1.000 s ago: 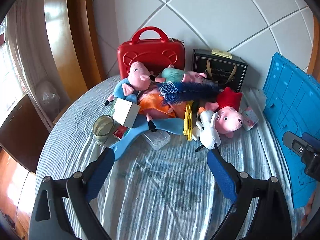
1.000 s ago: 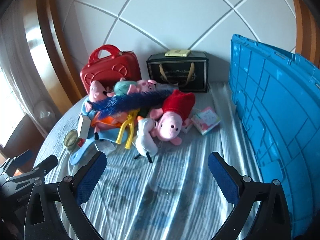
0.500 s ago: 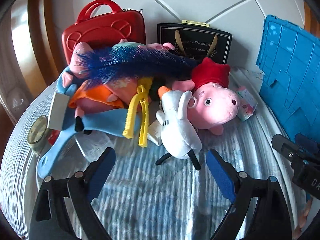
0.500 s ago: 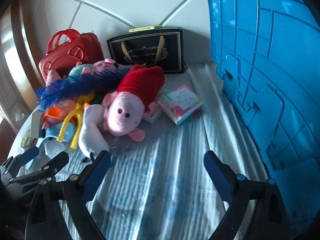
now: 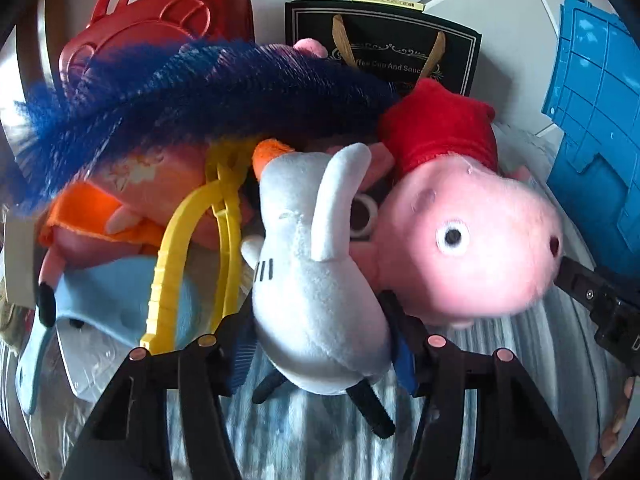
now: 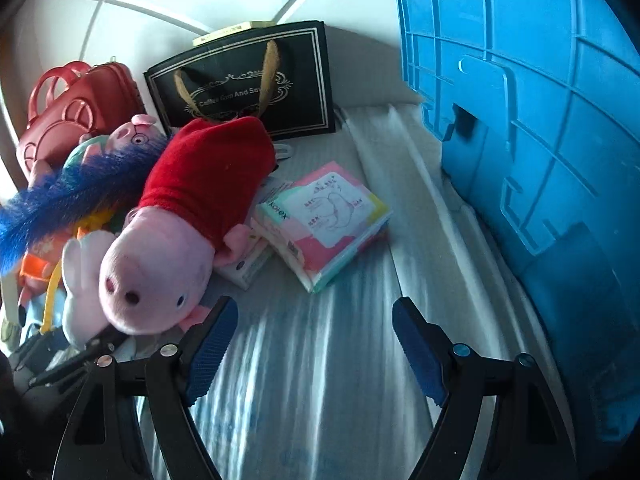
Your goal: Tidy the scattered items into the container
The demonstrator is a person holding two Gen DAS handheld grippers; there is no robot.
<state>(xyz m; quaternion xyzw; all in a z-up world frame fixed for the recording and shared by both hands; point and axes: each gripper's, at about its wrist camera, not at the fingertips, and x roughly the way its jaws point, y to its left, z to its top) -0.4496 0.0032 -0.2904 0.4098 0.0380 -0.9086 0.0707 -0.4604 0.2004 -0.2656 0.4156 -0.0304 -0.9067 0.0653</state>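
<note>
A white plush goose (image 5: 316,300) lies at the front of a toy pile. My left gripper (image 5: 322,356) has its jaws closing on the goose's body, and both blue pads touch its sides. A pink pig plush in a red dress (image 5: 472,248) leans against the goose. In the right wrist view my right gripper (image 6: 314,350) is open and its jaws are narrowing, with only striped cloth between them. A pink and white tissue pack (image 6: 324,224) lies just ahead of it, beside the pig (image 6: 160,272). The blue crate (image 6: 520,120) stands to its right.
Behind the goose lie a blue feather duster (image 5: 200,92), yellow tongs (image 5: 172,264) and more plush toys. A red case (image 5: 160,20) and a black gift bag (image 5: 384,40) stand against the wall. The right gripper's body (image 5: 600,304) is close beside the pig.
Both grippers came down and forward to the pile. The left jaws went from wide open to closed around the goose. The right jaws narrowed a little and now face the tissue pack.
</note>
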